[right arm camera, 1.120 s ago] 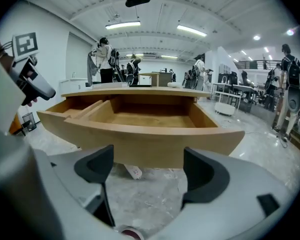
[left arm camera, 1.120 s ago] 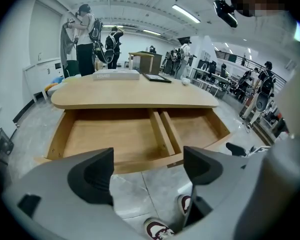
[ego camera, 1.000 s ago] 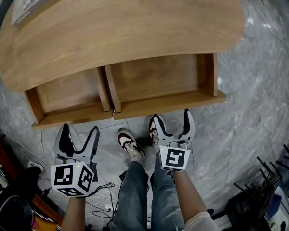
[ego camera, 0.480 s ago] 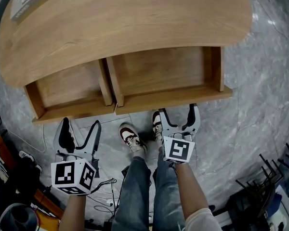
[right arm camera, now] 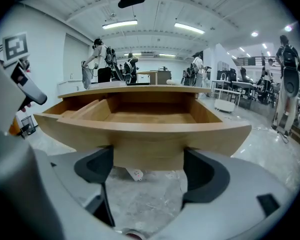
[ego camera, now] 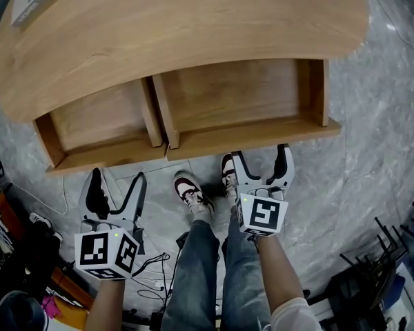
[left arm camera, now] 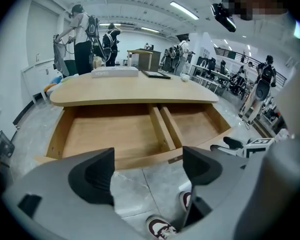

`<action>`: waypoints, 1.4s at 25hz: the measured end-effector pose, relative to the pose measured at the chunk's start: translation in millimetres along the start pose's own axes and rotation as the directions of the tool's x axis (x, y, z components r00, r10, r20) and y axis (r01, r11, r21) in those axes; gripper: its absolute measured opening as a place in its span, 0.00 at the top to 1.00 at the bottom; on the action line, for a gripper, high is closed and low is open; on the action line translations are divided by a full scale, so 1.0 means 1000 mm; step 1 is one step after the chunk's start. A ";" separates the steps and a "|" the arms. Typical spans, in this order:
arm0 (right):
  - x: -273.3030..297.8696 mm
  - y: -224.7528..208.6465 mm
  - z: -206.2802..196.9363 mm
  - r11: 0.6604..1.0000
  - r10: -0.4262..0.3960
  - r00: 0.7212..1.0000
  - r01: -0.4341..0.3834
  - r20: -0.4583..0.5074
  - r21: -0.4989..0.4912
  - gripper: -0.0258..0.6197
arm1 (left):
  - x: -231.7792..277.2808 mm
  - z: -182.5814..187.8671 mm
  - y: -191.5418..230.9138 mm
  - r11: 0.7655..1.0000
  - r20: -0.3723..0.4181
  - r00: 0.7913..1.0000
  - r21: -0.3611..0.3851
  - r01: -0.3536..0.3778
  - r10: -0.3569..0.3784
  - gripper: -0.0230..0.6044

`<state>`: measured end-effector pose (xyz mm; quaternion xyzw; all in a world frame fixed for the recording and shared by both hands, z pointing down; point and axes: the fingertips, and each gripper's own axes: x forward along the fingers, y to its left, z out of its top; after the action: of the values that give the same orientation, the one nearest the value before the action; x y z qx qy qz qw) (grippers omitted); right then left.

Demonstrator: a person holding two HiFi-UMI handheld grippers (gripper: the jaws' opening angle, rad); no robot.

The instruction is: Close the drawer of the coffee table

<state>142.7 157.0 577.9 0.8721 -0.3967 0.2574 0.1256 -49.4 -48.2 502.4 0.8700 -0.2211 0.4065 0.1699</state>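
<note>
A wooden coffee table (ego camera: 179,26) with a curved top has two drawers pulled out side by side, both with nothing in them. The right drawer (ego camera: 241,105) shows its curved front panel (right arm camera: 145,134) close before my right gripper (ego camera: 262,163), which is open and just short of the panel. The left drawer (ego camera: 96,126) lies ahead of my left gripper (ego camera: 115,188), also open and held farther back over the floor. In the left gripper view both drawers (left arm camera: 140,129) appear beyond the jaws.
The person's shoes (ego camera: 190,192) and jeans stand on the grey marble floor between the grippers. Cables and bags clutter the floor at lower left (ego camera: 14,254). A black rack (ego camera: 386,267) sits at lower right. A flat box (left arm camera: 115,72) lies on the tabletop.
My right gripper has moved forward and a little right, closing in on the right drawer's front. The left gripper has stayed nearly in place. The camera view shifted slightly.
</note>
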 end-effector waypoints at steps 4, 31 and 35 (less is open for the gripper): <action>-0.004 -0.001 0.009 1.000 0.007 1.000 -0.006 0.014 -0.005 0.27 | 0.001 0.002 -0.002 1.000 0.000 1.000 -0.003 0.001 -0.001 0.29; 0.008 -0.006 0.042 1.000 0.015 1.000 -0.015 0.013 -0.015 0.27 | 0.004 0.018 0.003 0.999 0.014 1.000 -0.049 -0.006 0.007 0.30; 0.016 -0.006 0.046 1.000 0.011 1.000 -0.011 0.009 -0.002 0.27 | 0.005 0.021 0.004 0.998 0.017 1.000 -0.068 -0.003 0.004 0.30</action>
<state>172.0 131.2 548.4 0.8710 -0.4023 0.2536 0.1231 -35.4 -62.3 494.3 0.8667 -0.2377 0.3917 0.1970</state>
